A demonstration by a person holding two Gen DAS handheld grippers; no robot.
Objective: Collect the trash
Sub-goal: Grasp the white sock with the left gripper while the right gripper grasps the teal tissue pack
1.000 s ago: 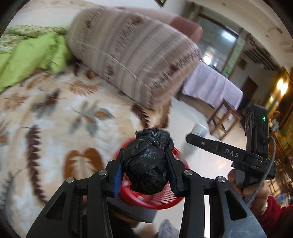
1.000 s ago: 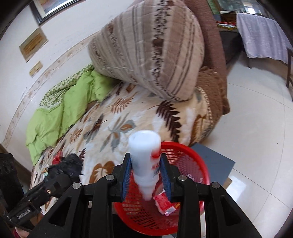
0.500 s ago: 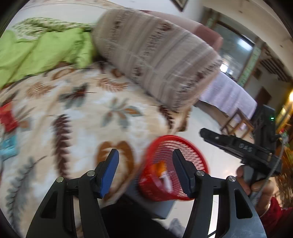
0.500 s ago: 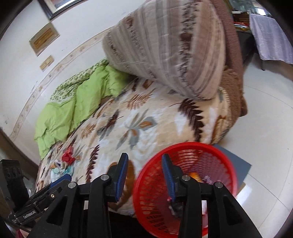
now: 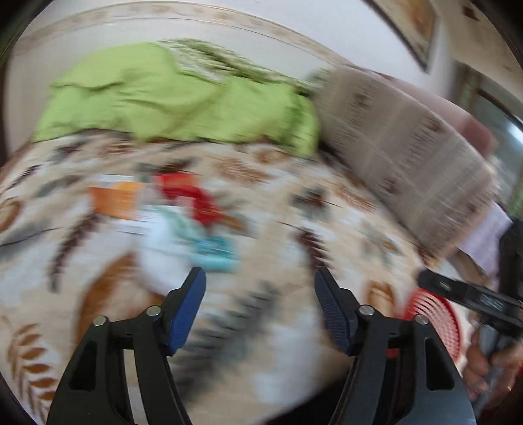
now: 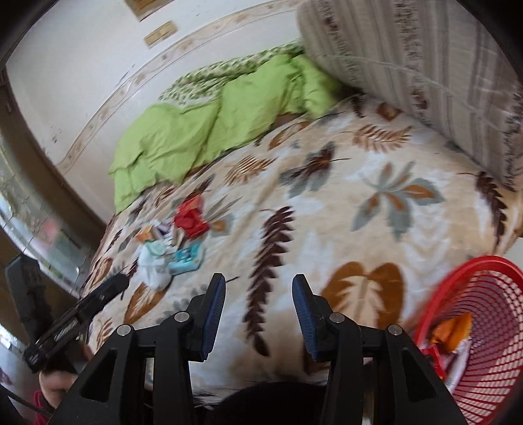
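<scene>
One bed [image 6: 343,229], leaf-print blanket. One striped bolster [image 6: 425,65], one green quilt [image 6: 202,130]. One red basket [image 6: 474,327] at the bed's edge: orange wrapper and other scraps inside, count unclear. One trash pile [image 6: 173,242] on the blanket, well apart from the basket. Left gripper [image 5: 260,307]: jaws wide, opening, empty. Right gripper [image 6: 258,310]: narrower, opening, empty.

You are standing in a home bedroom: a bed [image 6: 376,229] is lying under a leaf-patterned blanket, a crumpled green quilt [image 6: 196,137] and a big striped bolster [image 6: 425,65] are resting on it, and framed pictures [image 5: 412,29] are hanging on the white wall [image 6: 81,81].
</scene>
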